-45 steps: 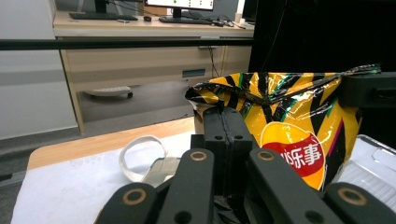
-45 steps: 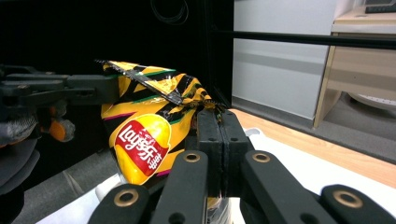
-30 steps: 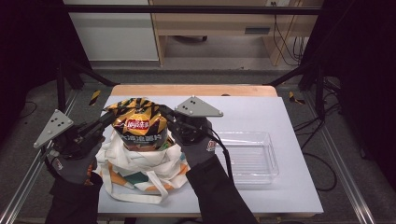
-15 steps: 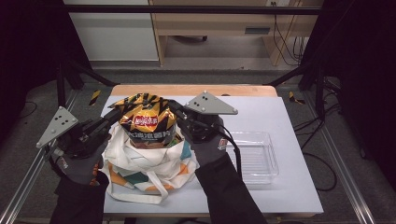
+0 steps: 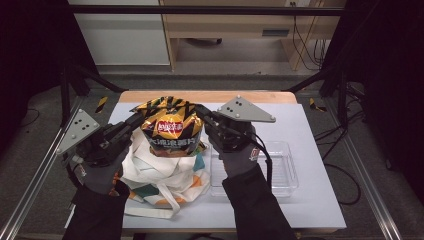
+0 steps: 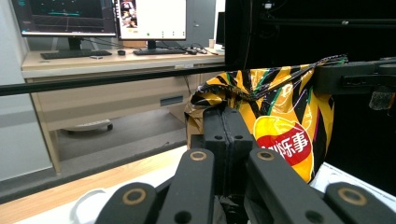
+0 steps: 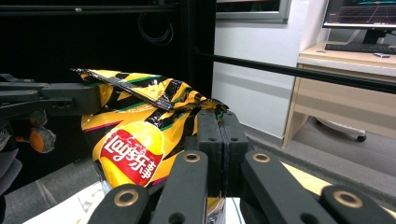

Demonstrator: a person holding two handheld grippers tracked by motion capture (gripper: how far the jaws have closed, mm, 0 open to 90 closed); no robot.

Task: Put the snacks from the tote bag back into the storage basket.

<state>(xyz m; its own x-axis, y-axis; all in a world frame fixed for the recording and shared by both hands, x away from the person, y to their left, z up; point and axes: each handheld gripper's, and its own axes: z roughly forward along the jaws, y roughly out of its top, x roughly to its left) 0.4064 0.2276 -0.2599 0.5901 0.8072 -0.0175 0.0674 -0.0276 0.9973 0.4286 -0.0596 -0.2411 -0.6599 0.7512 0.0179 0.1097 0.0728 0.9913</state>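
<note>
One yellow-and-black striped chip bag (image 5: 171, 127) is held upright above the near-left part of the white table (image 5: 305, 150), directly over one white tote bag (image 5: 162, 175) with teal and orange patches and looped handles. The chip bag's top seam is gripped at its two ends: the left corner by the left gripper (image 5: 134, 121) and the right corner by the right gripper (image 5: 206, 114). In the left gripper view, the left gripper (image 6: 225, 135) is seen with its jaws pressed together on the bag's (image 6: 275, 123) crumpled corner, and the other gripper's jaws are seen pinching the far corner. In the right gripper view, the right gripper (image 7: 221, 140) is likewise closed on the nearer corner of the chip bag (image 7: 135, 140), the red logo facing the camera. Both grippers are held by two gloved hands, the left hand (image 5: 97, 172) and the right hand (image 5: 237, 159). One clear plastic tray (image 5: 280, 172) lies on the table just right of the tote bag, beneath the right forearm. Two monitors (image 6: 98, 16) are seen on a wooden desk (image 6: 112, 88) beyond.
</note>
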